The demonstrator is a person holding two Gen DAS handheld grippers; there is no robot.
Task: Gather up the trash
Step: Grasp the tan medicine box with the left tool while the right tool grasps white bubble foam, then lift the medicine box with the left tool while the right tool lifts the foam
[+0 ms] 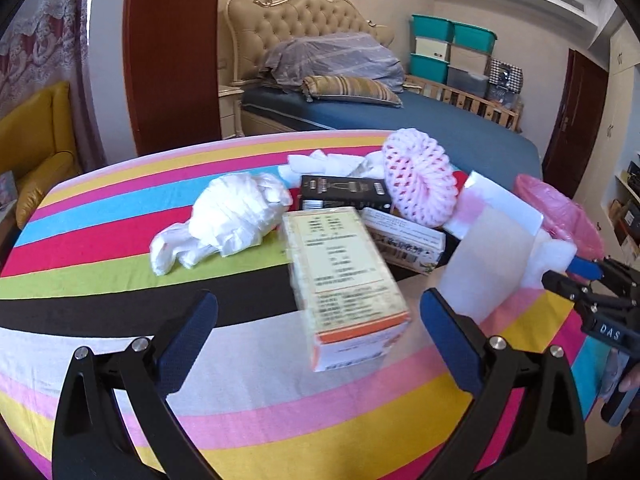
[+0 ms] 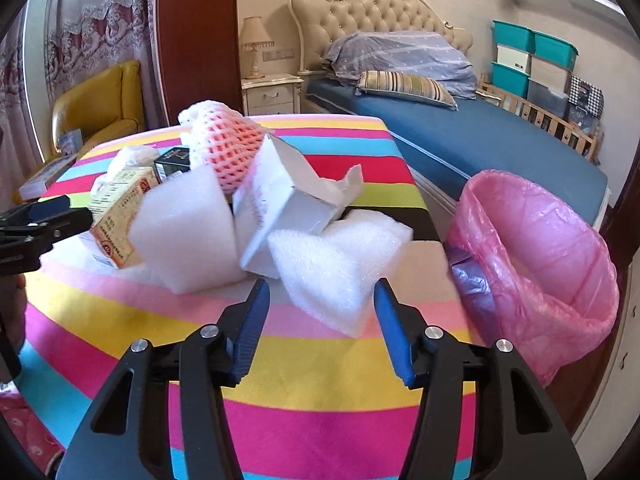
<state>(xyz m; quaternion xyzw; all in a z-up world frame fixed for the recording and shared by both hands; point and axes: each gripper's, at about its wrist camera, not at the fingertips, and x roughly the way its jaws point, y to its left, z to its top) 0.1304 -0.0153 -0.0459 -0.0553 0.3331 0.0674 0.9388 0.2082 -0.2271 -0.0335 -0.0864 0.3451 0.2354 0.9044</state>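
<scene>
A heap of trash is lying on the striped tablecloth [image 1: 120, 248], and nearest the left gripper [image 1: 320, 320] a yellow carton with an orange end [image 1: 344, 280] is sitting between its two blue-padded fingers, which are standing spread wide with clear gaps on both sides of the carton, so nothing is being pinched. Just behind the carton a crumpled white plastic bag [image 1: 236, 216] is resting to the left, a black box [image 1: 344, 192] is lying flat, and a pink-and-white foam fruit net [image 1: 416, 180] is leaning over a printed flat box [image 1: 404, 236]. To the right a white foam sheet [image 1: 484, 260] is standing upright. In the right wrist view, a crumpled piece of white foam wrap [image 2: 340, 268] is lying at the table's near edge, partly between the fingers of the right gripper [image 2: 320, 324]; those fingers are also spread apart, and whether either pad is touching the foam cannot be told. Behind it an opened white carton [image 2: 284, 204] is tilting against a white foam block [image 2: 188, 232]. Beside the table on the right, a bin lined with a pink bag [image 2: 560, 248] is standing open. Beyond it a bed with a blue sheet [image 2: 480, 136] is filling the background.
</scene>
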